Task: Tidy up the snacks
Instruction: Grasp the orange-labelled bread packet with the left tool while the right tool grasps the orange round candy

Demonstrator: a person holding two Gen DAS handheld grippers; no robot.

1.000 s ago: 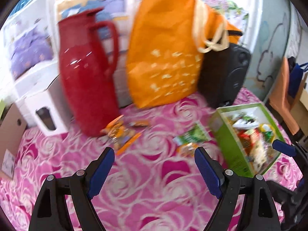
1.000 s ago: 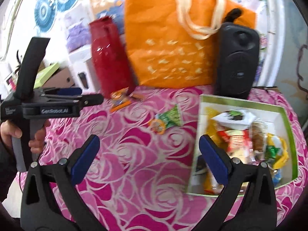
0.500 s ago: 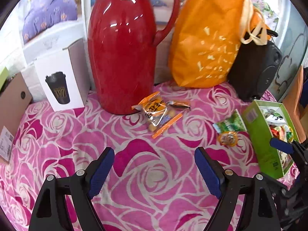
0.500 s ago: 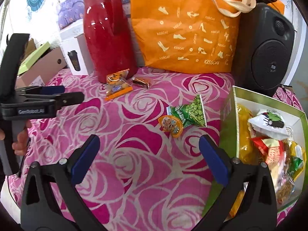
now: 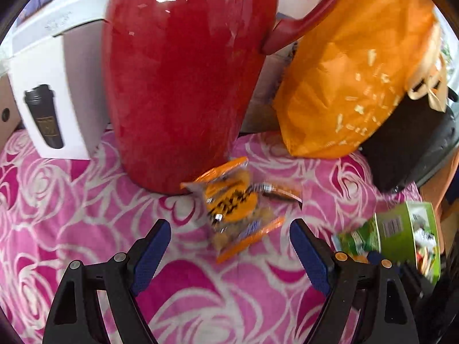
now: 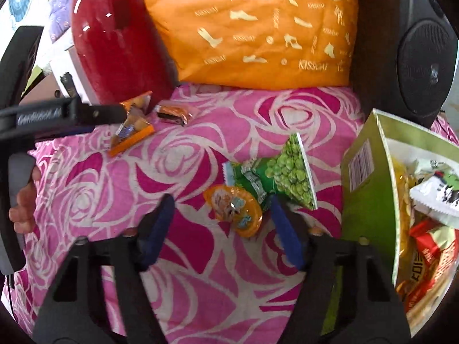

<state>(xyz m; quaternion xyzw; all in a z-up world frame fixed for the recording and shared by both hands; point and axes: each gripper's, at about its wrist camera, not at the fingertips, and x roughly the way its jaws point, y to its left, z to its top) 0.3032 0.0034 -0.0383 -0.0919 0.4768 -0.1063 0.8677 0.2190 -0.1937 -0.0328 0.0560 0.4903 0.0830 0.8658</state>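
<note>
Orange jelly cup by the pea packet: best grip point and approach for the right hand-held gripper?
Judging from the right wrist view, grip the jelly cup across its round body, coming from above on the near side. It lies tilted, its far edge against the green pea packet, so that side is crowded. The right hand-held gripper is open and already straddles it.

Red jug (image 5: pixel 183 80) is stood on pink rose cloth (image 5: pixel 57 200), flanked by white cup box (image 5: pixel 54 94), orange bag (image 6: pixel 258 28); black speaker (image 6: pixel 407 43) is seen beside it.
</note>
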